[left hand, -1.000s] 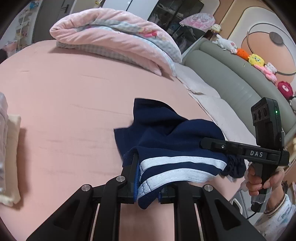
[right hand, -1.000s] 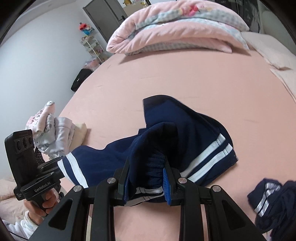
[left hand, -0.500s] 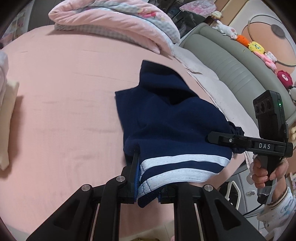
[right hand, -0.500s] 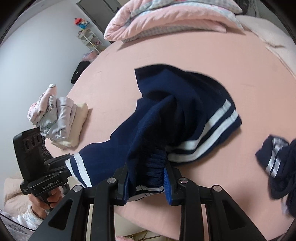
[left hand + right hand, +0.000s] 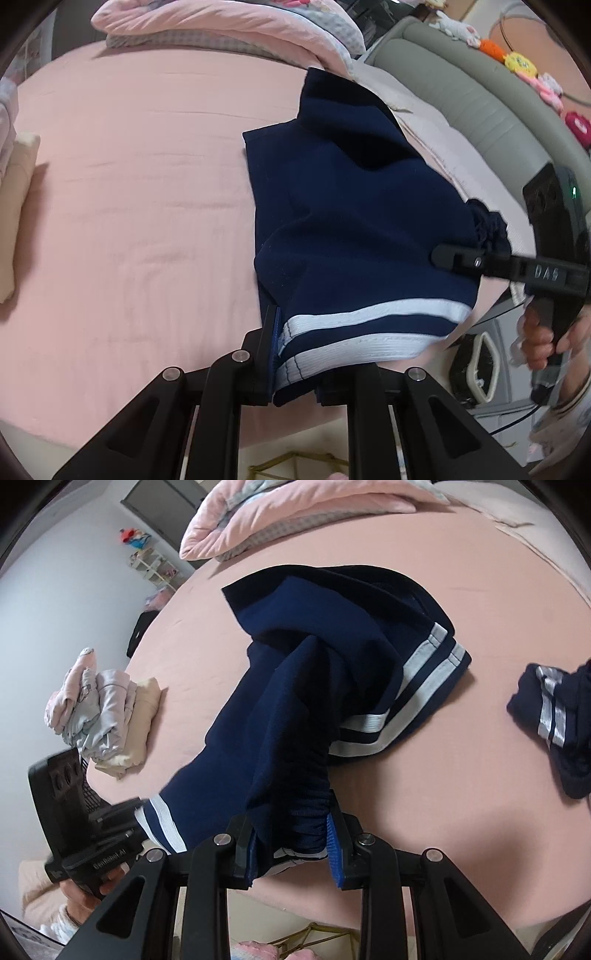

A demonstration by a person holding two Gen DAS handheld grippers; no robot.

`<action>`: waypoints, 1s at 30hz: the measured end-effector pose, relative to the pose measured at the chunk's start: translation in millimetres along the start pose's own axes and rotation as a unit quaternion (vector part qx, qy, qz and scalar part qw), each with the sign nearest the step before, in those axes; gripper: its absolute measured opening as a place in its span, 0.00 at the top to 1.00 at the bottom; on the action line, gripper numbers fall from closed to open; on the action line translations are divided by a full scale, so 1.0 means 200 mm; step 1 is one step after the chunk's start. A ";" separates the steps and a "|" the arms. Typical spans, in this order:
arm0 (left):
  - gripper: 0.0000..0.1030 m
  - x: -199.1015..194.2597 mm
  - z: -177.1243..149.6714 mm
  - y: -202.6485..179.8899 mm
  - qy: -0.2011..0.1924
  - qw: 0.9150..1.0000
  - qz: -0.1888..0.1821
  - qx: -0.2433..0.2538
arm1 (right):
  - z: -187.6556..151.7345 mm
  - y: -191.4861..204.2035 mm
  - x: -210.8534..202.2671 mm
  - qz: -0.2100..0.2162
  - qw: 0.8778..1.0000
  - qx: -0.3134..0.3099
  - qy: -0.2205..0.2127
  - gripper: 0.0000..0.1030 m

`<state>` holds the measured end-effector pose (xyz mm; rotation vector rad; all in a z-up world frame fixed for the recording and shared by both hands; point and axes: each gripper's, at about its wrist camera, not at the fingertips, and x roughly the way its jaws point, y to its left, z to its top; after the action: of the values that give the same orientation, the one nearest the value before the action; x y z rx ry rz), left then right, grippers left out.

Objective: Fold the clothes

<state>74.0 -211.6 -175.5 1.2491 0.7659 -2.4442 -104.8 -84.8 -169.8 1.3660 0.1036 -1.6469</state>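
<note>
Navy shorts (image 5: 354, 229) with 2 white stripes drape over the pink bed (image 5: 129, 206). The left tool (image 5: 293, 360) is clenched on the striped hem; the right tool (image 5: 291, 843) grips the gathered waistband. A folded clothes pile (image 5: 99, 716) lies near the bed's edge.

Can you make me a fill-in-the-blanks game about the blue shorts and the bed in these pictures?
1. The navy shorts have ____ stripes along the hem.
2. The bed sheet under the shorts is ____.
3. The left gripper and the right gripper are both pinching the ____.
4. The small pile of folded clothes lies on the ____.

Missing words: white; pink; shorts; bed
</note>
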 end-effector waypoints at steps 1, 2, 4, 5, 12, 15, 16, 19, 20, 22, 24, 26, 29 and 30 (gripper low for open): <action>0.87 0.00 -0.01 -0.01 -0.001 1.000 0.008 0.008 | 0.00 0.00 0.00 0.000 1.000 0.001 -0.001 0.72; 0.87 -0.01 -0.01 -0.02 -0.002 1.000 0.014 0.017 | -0.01 0.00 0.00 -0.002 1.000 0.001 -0.001 0.72; 0.87 -0.01 -0.02 -0.04 -0.001 0.999 0.030 0.032 | -0.02 -0.01 0.01 -0.006 1.000 0.000 0.000 0.72; 0.87 -0.02 -0.02 -0.05 -0.001 0.999 0.038 0.037 | -0.03 0.00 0.02 -0.010 1.000 -0.002 0.002 0.72; 0.86 -0.05 -0.07 -0.04 -0.008 0.998 0.058 0.027 | -0.11 -0.02 0.07 -0.006 1.000 0.007 0.017 0.72; 0.85 -0.08 -0.08 -0.04 -0.017 0.997 0.071 0.032 | -0.09 -0.02 0.07 -0.002 1.000 0.001 0.018 0.72; 0.85 -0.10 -0.08 -0.04 -0.022 0.996 0.077 0.036 | -0.08 -0.02 0.07 -0.001 1.000 -0.001 0.019 0.72; 0.85 -0.17 -0.08 -0.03 -0.045 0.993 0.099 0.047 | -0.07 0.02 0.07 0.001 1.000 -0.015 0.015 0.71; 0.85 -0.19 -0.07 -0.02 -0.049 0.993 0.095 0.044 | -0.06 0.03 0.07 0.001 1.000 -0.018 0.014 0.71; 0.85 -0.24 -0.06 0.00 -0.047 0.995 0.073 0.037 | -0.06 0.05 0.08 0.002 1.000 -0.025 0.012 0.71; 0.84 -0.28 -0.07 0.03 -0.046 0.997 0.050 0.029 | -0.06 0.06 0.08 -0.013 0.999 -0.029 0.003 0.71; 0.76 -0.30 -0.09 0.08 -0.047 0.999 0.020 -0.007 | -0.06 0.05 0.07 -0.016 1.000 -0.026 0.003 0.71; 0.48 -0.31 -0.11 0.20 -0.040 0.997 -0.026 -0.064 | -0.06 0.00 0.06 -0.007 1.000 -0.005 0.001 0.71; 0.45 -0.31 -0.11 0.24 -0.036 0.995 -0.040 -0.082 | -0.06 -0.02 0.06 -0.007 1.000 0.002 0.002 0.71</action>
<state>147.4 -235.9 -151.8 1.0831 0.9908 -2.4182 -97.0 -82.2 -185.3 1.3759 0.1116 -1.6557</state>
